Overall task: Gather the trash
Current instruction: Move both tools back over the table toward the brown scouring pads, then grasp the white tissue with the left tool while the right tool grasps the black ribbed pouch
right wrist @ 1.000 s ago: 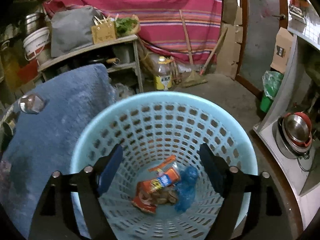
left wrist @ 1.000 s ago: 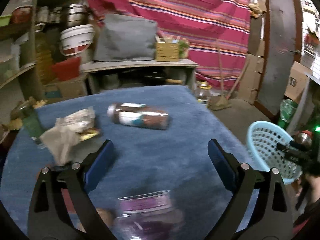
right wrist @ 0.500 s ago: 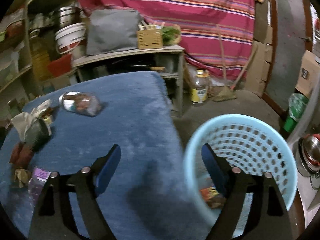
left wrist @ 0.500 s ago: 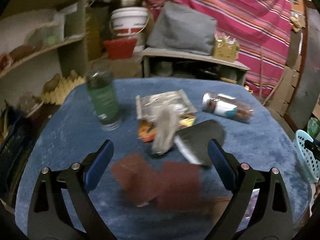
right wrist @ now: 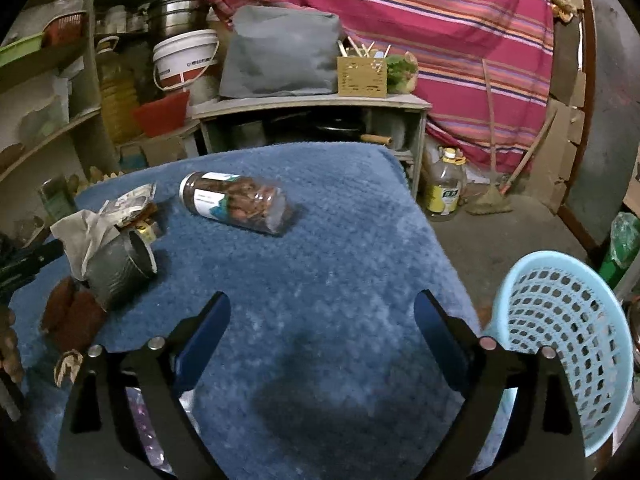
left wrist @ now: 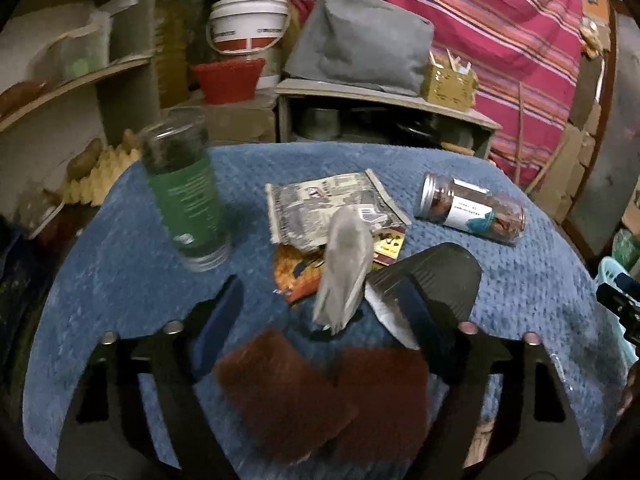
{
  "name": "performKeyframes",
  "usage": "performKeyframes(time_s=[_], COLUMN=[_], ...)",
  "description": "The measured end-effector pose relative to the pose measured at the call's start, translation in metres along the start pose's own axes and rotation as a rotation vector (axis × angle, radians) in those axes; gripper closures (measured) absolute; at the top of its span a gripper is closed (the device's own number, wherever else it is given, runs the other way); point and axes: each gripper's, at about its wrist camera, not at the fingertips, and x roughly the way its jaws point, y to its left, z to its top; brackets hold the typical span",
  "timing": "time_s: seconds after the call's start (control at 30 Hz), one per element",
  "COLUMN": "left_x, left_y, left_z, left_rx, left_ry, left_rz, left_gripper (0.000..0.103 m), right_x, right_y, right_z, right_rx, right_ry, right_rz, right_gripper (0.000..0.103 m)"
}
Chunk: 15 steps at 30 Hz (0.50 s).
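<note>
- Leftmost, a green-labelled jar (left wrist: 188,196) stands upright on the blue-covered table (left wrist: 120,264), apart from the litter; upright and tidy, it looks more like a kept thing than trash.
- Next, the left gripper (left wrist: 320,316) hovers with its fingers spread wide and nothing between them, low over two brown pads (left wrist: 320,396), so I judge it is lining up on the pile.
- Just beyond lies the trash itself: a crumpled tissue (left wrist: 344,268) resting against a tipped dark cup (left wrist: 436,276), with flat wrappers (left wrist: 324,208) under and behind them. All are heaped together near the table's middle, within one reach.
- Further right, a clear snack jar (left wrist: 472,210) lies on its side, well apart from the heap.
- Then the right gripper (right wrist: 322,336) is also spread and empty, above bare table.
- Finally, the pale blue basket (right wrist: 568,344) sits beside the table's right edge, lower than the top, handy for dropping things in.
</note>
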Motion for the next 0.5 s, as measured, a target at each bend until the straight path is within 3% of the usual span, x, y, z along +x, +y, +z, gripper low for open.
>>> performKeyframes(time_s=[0.1, 0.17, 0.23, 0.33, 0.5], left_x=[0.009, 0.014, 0.019, 0.016, -0.005], left_y=[-0.004, -0.004, -0.001, 0.005, 0.021], left_z=[0.000, 0.000, 0.001, 0.003, 0.006], left_rx=[0.021, 0.021, 0.017, 0.000, -0.031], left_ry=[0.014, 0.025, 0.037, 0.011, -0.042], left_rz=[-0.006, -0.017, -0.025, -0.025, -0.010], left_gripper=[0.052, 0.079, 0.096, 0.102, 0.102], right_x=[0.005, 0.006, 0.008, 0.009, 0.006], right_y=[0.003, 0.004, 0.005, 0.007, 0.022], right_z=[-0.002, -0.003, -0.004, -0.005, -0.003], right_rx=[-0.011, -0.017, -0.019, -0.019, -0.042], right_ry=[0.010, 0.015, 0.020, 0.025, 0.019], right_rz=[-0.004, -0.007, -0.008, -0.009, -0.002], right_gripper=[0.012, 0.012, 0.012, 0.012, 0.012])
